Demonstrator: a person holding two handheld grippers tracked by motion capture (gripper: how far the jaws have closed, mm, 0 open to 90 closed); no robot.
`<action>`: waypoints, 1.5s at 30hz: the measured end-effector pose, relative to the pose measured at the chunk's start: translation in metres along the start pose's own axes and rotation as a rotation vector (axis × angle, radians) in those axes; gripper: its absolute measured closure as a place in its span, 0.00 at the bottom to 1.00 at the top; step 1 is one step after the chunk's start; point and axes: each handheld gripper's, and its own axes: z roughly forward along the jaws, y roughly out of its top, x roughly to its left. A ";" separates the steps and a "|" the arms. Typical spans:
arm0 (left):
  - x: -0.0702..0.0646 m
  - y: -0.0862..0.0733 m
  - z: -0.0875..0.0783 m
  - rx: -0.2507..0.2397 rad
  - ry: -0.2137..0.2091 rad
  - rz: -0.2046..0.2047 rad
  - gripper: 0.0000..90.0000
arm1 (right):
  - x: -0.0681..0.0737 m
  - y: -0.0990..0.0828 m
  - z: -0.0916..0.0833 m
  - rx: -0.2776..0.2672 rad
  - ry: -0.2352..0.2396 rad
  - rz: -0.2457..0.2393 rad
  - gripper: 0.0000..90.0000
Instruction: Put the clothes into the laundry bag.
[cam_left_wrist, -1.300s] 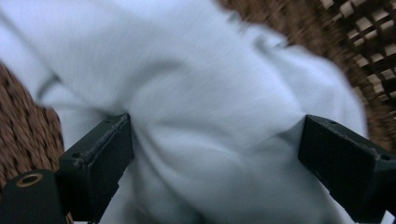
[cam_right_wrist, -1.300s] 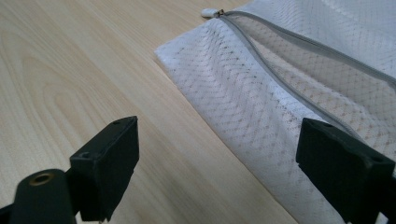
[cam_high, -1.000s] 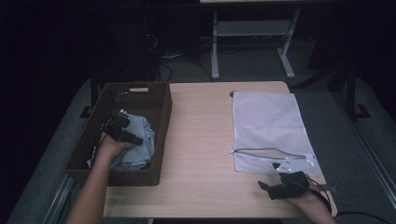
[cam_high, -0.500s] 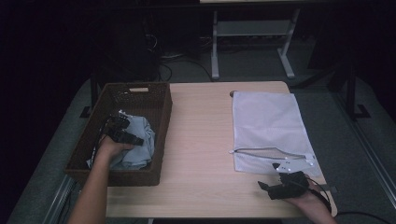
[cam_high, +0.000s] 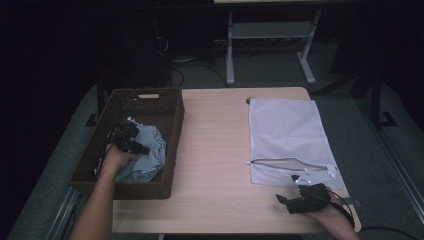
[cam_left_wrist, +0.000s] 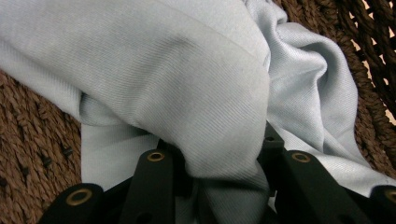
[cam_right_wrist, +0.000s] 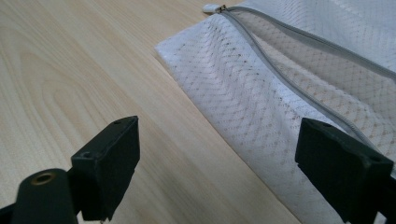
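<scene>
Looking down from the high view, I have my left gripper (cam_high: 131, 141) sunk into the brown wicker basket (cam_high: 95, 155) at the left end of the wooden table (cam_high: 215, 150), and its jaws have just been closing on the pale blue-grey cloth (cam_high: 147, 155) that lies bunched in the near half of that basket. In the left gripper view a thick fold of the cloth (cam_left_wrist: 187, 93) is squeezed between the two black jaws, so the left gripper (cam_left_wrist: 219, 163) is clamped on the fabric, with the rest of the cloth spilling up and to the right over the woven basket floor (cam_left_wrist: 32, 140). My right gripper (cam_high: 302, 200) rests low at the near right part of the table, well apart from the basket, just beside the near end of the white mesh laundry bag (cam_high: 285, 130) that lies flat on the right side of the tabletop. In the right gripper view the jaws of the right gripper (cam_right_wrist: 219, 154) stand wide apart with nothing between them, bare wood under the one at the left and the mesh bag (cam_right_wrist: 243, 98) under the other. The bag's grey zipper (cam_right_wrist: 299, 46) runs across its near end, partly unzipped, with the pull at the corner (cam_right_wrist: 212, 8).
</scene>
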 end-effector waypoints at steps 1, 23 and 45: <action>0.000 0.001 0.000 0.006 0.000 -0.001 0.75 | 0.000 0.000 0.000 0.000 0.000 0.000 0.15; -0.008 0.002 -0.068 -0.222 -0.096 0.010 0.77 | -0.001 0.000 0.000 -0.003 -0.004 0.013 0.15; -0.063 0.028 -0.135 -0.457 -0.133 0.188 0.77 | -0.003 -0.001 -0.001 -0.005 -0.006 0.016 0.15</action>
